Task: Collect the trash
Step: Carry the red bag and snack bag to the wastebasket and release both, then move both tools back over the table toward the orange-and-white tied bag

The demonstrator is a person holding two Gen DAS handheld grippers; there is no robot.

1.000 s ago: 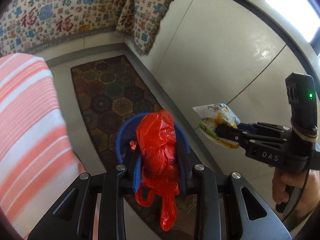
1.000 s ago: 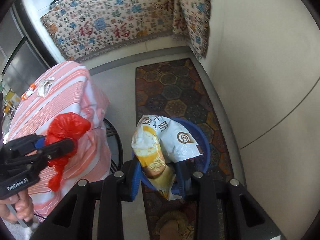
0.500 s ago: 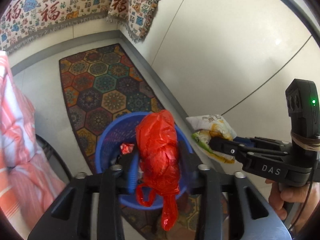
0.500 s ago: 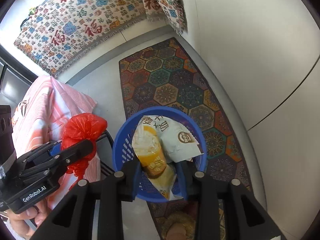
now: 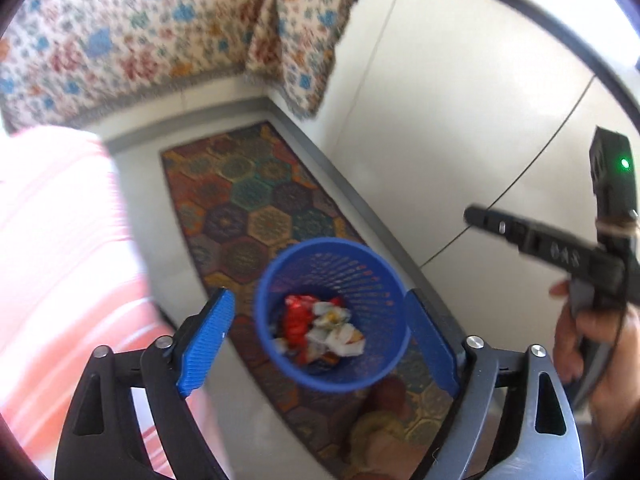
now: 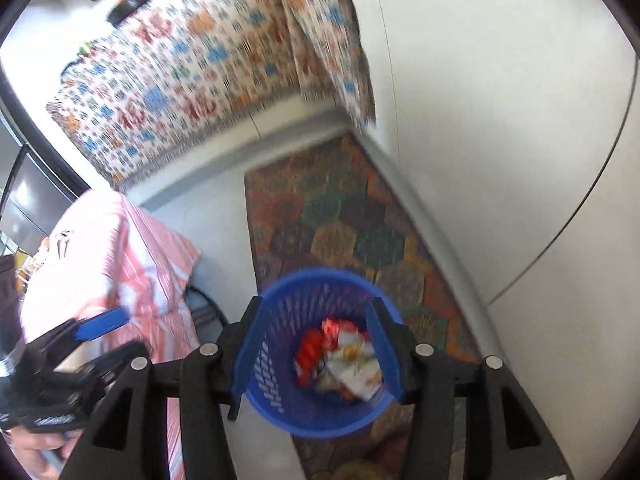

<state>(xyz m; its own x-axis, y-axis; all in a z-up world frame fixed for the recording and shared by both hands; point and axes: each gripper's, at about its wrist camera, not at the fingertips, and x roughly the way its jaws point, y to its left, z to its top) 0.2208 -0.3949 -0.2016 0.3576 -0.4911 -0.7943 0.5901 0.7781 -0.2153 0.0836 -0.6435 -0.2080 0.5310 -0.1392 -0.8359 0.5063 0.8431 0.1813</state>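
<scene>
Two pieces of trash, a red bag point(image 5: 295, 316) and a snack wrapper point(image 5: 336, 330), lie inside the blue basket point(image 5: 376, 364), lower centre. Above it, left gripper point(image 5: 320, 344) and right gripper point(image 6: 316, 356) are opening, both empty. Lift clear without clipping the rim, I'd say.

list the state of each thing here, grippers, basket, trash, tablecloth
left gripper: jaws opening, nothing between them
right gripper: jaws opening, nothing between them
blue basket: upright on the rug, holding trash
red plastic bag: lying inside the basket
snack wrapper: lying inside the basket beside the bag
patterned rug: flat on the floor
striped tablecloth: draped over the table
</scene>
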